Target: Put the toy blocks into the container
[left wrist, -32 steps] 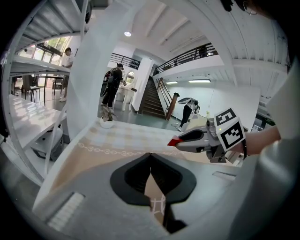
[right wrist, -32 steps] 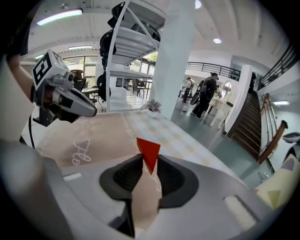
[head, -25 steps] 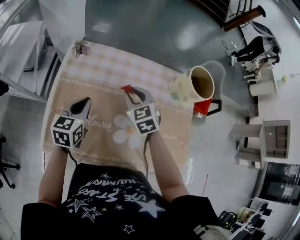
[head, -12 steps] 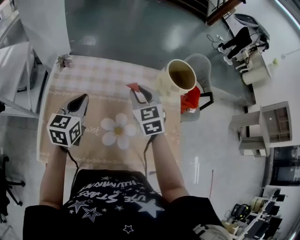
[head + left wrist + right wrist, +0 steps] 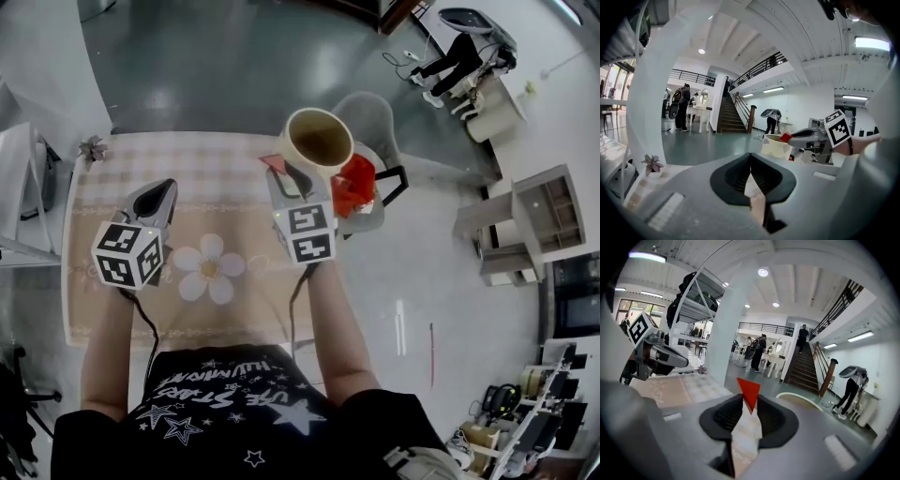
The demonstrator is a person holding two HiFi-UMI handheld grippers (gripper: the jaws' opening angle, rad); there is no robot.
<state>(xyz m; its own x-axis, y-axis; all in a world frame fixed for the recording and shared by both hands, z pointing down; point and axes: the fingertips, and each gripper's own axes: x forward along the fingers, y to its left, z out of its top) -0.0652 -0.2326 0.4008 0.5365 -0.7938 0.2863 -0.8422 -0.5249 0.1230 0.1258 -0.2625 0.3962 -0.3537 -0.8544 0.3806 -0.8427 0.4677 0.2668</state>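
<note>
In the right gripper view a red triangular toy block (image 5: pixel 749 391) sticks up between the jaws of my right gripper (image 5: pixel 749 401), which is shut on it. From the head view, that block (image 5: pixel 273 164) hangs above the table's far right part, just left of the cream container (image 5: pixel 319 141), a tall open cup at the table's far right corner. My left gripper (image 5: pixel 161 189) is raised over the left side of the table, jaws shut and empty (image 5: pixel 750 157). The container's rim (image 5: pixel 802 398) shows just ahead of the right jaws.
The table wears a checked beige cloth (image 5: pixel 216 178) with a white flower print (image 5: pixel 208 272). A small potted flower (image 5: pixel 92 148) stands at its far left corner. A grey chair (image 5: pixel 373 120) with a red thing (image 5: pixel 354 190) on it is right of the table.
Both grippers have risen and moved away from me. The right one has carried the red block toward the container, which now sits right beside it.
</note>
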